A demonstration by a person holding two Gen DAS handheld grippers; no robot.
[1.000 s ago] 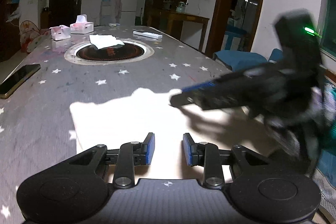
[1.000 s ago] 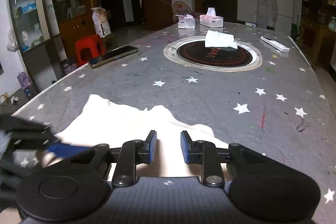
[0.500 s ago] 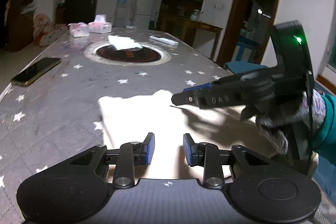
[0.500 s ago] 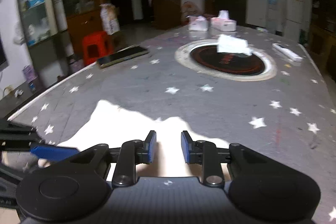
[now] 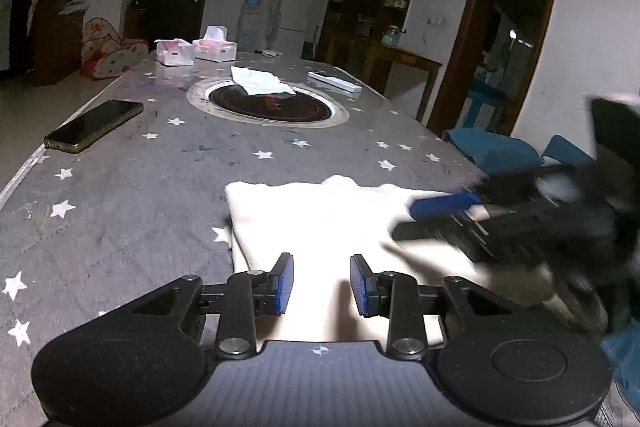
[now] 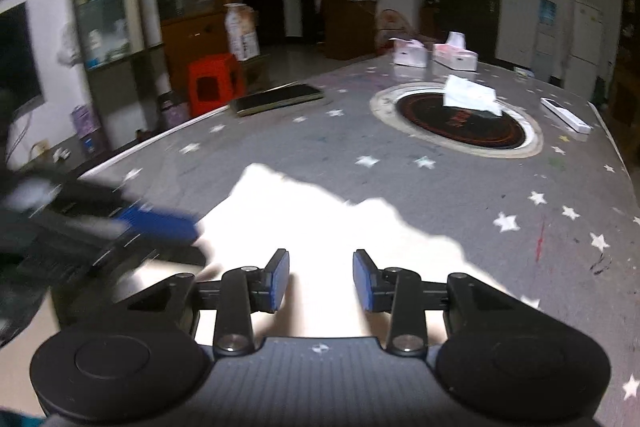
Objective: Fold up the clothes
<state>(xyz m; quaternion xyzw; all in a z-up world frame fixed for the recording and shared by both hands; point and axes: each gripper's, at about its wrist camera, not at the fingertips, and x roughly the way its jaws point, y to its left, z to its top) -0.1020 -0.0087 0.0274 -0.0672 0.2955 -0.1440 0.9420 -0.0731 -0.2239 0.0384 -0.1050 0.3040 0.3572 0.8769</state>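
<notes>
A white garment (image 5: 320, 223) lies flat and folded on the grey star-print table (image 5: 160, 187), close to the near edge. My left gripper (image 5: 322, 285) hovers over its near part, blue pads apart, with only cloth showing beneath the gap. My right gripper (image 6: 320, 281) is over the same garment (image 6: 320, 227). Its jaws are opening and nothing is pinched between them. Each gripper shows blurred in the other's view: the right gripper (image 5: 444, 207) at the garment's right side, the left gripper (image 6: 160, 223) at its left side.
A phone (image 5: 94, 125) lies by the table's left edge. Further back are a round inset hob (image 5: 320, 115) with a white tissue (image 5: 260, 83) on it, two tissue boxes (image 5: 214, 49) and a white remote (image 5: 334, 81). Blue chairs (image 5: 492, 149) stand off the right side.
The right gripper's jaws stand wider than before. In the left wrist view the right gripper has drawn back to the right off the garment's middle. Both cameras have swung slightly.
</notes>
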